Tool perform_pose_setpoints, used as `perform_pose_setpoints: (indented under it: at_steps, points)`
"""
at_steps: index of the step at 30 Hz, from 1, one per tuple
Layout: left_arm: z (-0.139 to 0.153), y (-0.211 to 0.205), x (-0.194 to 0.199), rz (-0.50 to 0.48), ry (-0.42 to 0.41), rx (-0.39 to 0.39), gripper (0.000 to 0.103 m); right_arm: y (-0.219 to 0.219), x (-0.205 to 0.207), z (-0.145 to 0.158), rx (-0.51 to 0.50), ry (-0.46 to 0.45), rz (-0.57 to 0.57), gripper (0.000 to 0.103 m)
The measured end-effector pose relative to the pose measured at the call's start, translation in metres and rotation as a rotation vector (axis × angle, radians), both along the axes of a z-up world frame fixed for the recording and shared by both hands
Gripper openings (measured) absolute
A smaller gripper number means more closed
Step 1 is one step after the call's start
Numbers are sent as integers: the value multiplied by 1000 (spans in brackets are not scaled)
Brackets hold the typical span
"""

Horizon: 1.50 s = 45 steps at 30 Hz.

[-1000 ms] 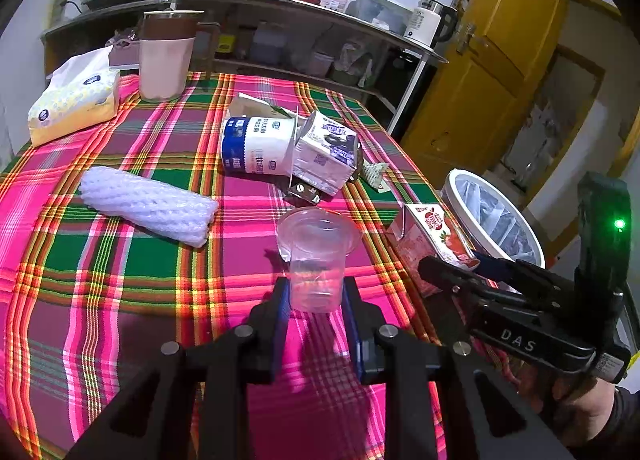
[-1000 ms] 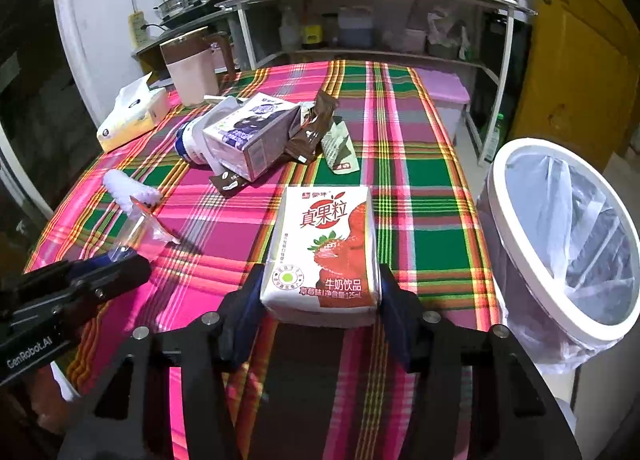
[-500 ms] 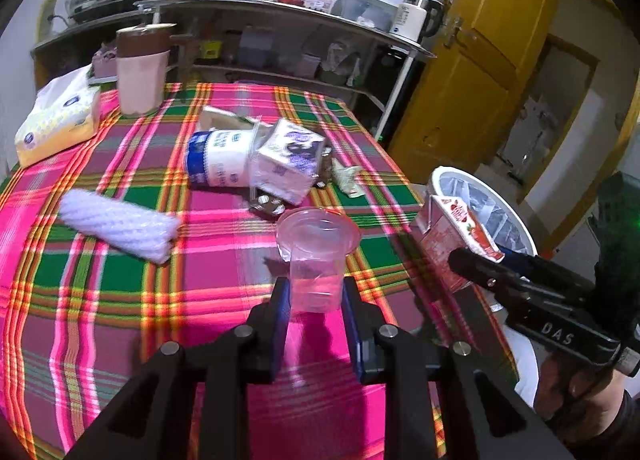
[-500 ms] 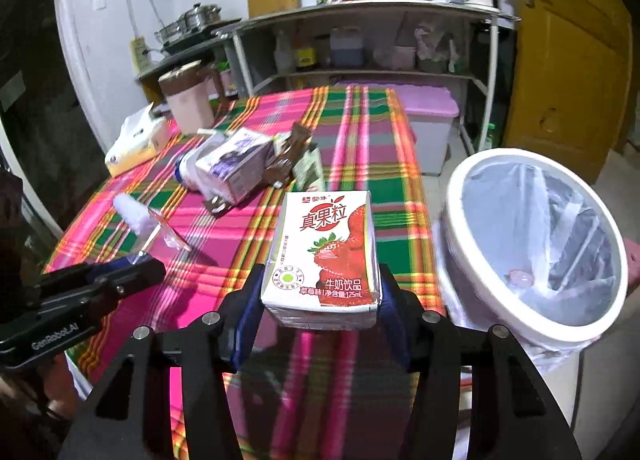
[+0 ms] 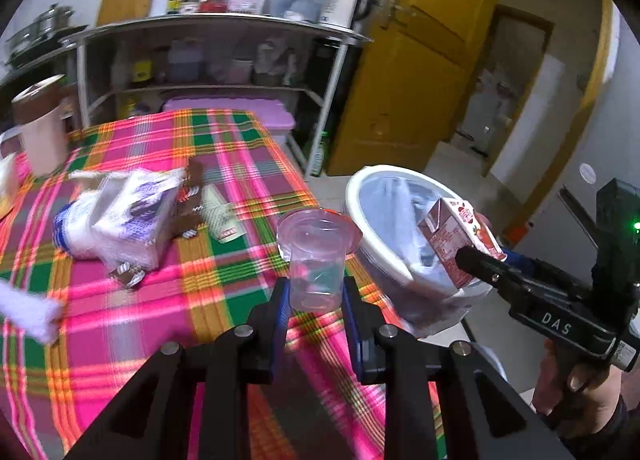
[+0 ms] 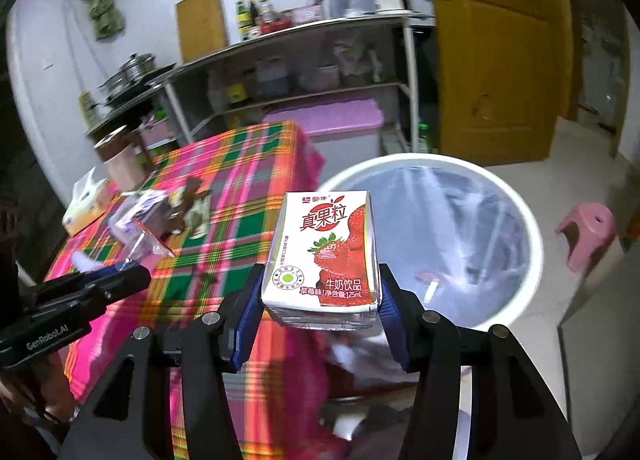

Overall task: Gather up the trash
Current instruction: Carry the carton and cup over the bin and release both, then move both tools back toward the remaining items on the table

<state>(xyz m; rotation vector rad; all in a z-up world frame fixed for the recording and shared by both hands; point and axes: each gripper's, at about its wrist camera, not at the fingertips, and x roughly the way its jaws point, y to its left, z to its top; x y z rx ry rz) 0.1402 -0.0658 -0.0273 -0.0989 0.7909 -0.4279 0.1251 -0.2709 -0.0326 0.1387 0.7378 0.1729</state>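
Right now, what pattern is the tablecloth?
The tablecloth is pink, green and orange plaid, clearest in the left wrist view.

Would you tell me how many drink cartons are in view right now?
2: the strawberry milk carton in the right gripper by the bin, and a purple carton lying on the table; others may be hidden.

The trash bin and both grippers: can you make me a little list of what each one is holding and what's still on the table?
left gripper: shut on clear plastic cup
right gripper: shut on strawberry milk carton
trash bin: white, clear liner, beside the table
table: plaid cloth, purple carton, wrappers
carton position: in front of the bin's opening
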Motion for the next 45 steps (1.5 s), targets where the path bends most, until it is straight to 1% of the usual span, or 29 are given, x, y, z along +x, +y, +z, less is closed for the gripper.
perform_pose_setpoints:
  at_steps: [5, 9, 16, 20, 24, 33, 39, 45]
  points:
    - [4, -42, 16, -78, -15, 9, 26, -31, 3, -5, 0, 20, -53, 54]
    - [-1, -70, 31, -122, 2, 10, 26, -49, 7, -8, -2, 37, -79, 54]
    - [-13, -103, 50, -170, 25, 31, 26, -68, 19, -19, -11, 83, -91, 54]
    - [-17, -114, 60, -187, 35, 30, 26, -73, 26, -23, -17, 105, -87, 54]
    - [-20, -116, 66, -195, 56, 20, 26, -74, 30, -28, -20, 130, -79, 55]
    - [-18, -111, 64, -185, 50, 7, 27, -74, 25, -26, -9, 113, -83, 55]
    - [-13, -94, 51, -156, 35, -7, 27, -64, 17, -17, -9, 87, -59, 55]
    - [-4, -71, 34, -109, 14, -14, 27, -46, 7, -5, -11, 56, -11, 55]
